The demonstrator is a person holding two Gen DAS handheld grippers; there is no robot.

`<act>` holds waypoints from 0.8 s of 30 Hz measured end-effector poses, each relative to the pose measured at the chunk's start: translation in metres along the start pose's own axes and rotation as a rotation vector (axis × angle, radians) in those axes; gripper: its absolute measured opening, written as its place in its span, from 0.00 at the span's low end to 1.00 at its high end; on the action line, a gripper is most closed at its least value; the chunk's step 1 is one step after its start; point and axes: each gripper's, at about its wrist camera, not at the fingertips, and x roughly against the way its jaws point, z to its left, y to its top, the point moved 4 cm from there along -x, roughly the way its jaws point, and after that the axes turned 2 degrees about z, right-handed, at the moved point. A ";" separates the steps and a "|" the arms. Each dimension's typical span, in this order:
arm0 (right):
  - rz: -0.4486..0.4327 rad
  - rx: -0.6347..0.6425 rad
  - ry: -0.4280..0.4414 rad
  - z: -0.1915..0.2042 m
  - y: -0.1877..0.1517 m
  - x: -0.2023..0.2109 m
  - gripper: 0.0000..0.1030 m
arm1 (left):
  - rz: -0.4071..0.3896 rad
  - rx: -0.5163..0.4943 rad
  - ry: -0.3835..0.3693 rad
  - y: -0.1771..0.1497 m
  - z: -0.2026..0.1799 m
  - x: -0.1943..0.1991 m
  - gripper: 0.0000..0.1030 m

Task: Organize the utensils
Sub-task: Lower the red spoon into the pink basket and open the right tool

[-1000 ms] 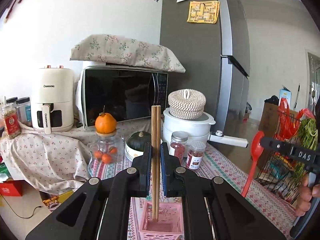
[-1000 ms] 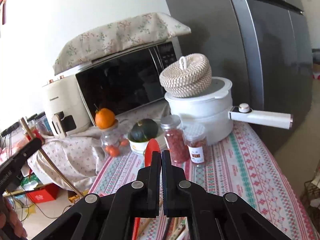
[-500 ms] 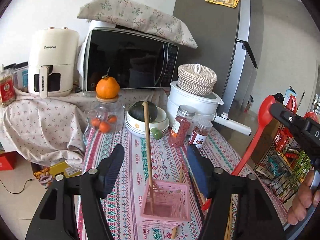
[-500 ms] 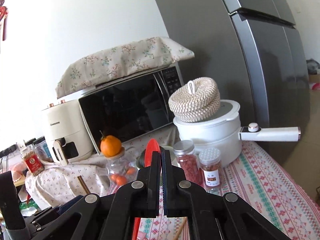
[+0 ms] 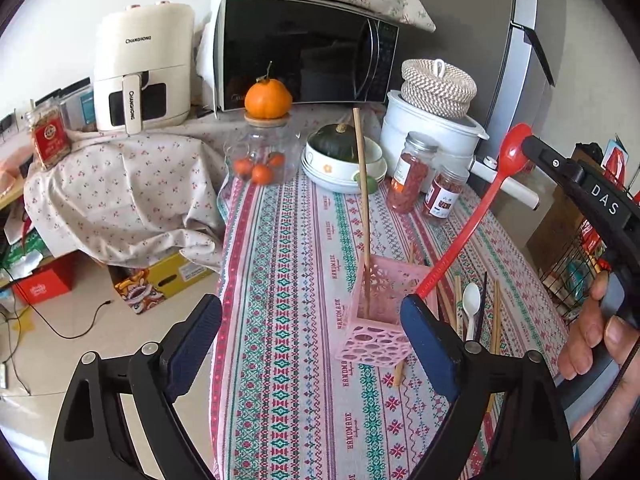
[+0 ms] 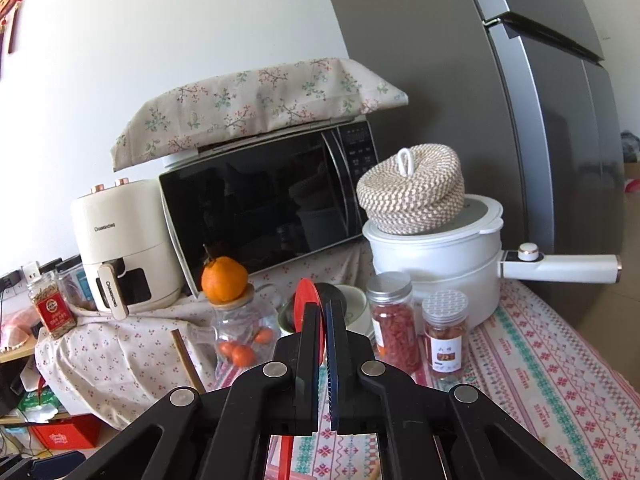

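A pink perforated basket [image 5: 380, 320] stands on the patterned tablecloth [image 5: 288, 248]. One wooden chopstick [image 5: 363, 200] leans upright inside it, free of any pad. My left gripper [image 5: 310, 320] hangs just in front of the basket. Its jaws are opening wide and grip nothing. My right gripper [image 6: 320, 314] is shut on a red spoon [image 6: 305, 300]. In the left wrist view the right gripper [image 5: 536, 148] comes in from the right, and the red spoon [image 5: 480, 216] slants down towards the basket's right rim. Its lower end is hidden behind my left finger.
A white spoon [image 5: 472, 304] and several loose chopsticks [image 5: 496, 312] lie right of the basket. Behind stand two spice jars [image 5: 408, 176], stacked bowls with a squash [image 5: 340, 160], a glass jar with oranges [image 5: 264, 156], a white pot [image 5: 432, 128] and a microwave [image 5: 304, 48]. The table's left edge drops to the floor.
My left gripper has opened and let go of the chopstick, which now stands in the basket, and its view has tipped downward. The right gripper has carried the red spoon closer to the basket.
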 end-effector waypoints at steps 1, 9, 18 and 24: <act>0.008 0.004 0.000 0.002 -0.003 -0.003 0.04 | 0.003 -0.003 0.008 0.000 0.000 -0.001 0.98; 0.020 0.001 0.049 0.005 -0.007 0.003 0.90 | 0.037 0.012 0.045 0.000 -0.002 -0.002 1.00; 0.065 0.022 -0.010 -0.017 -0.003 0.016 0.99 | 0.032 -0.033 0.072 -0.003 -0.011 0.007 1.00; 0.150 0.074 -0.086 -0.042 -0.010 0.019 1.00 | 0.024 -0.051 0.047 -0.006 -0.021 0.016 1.00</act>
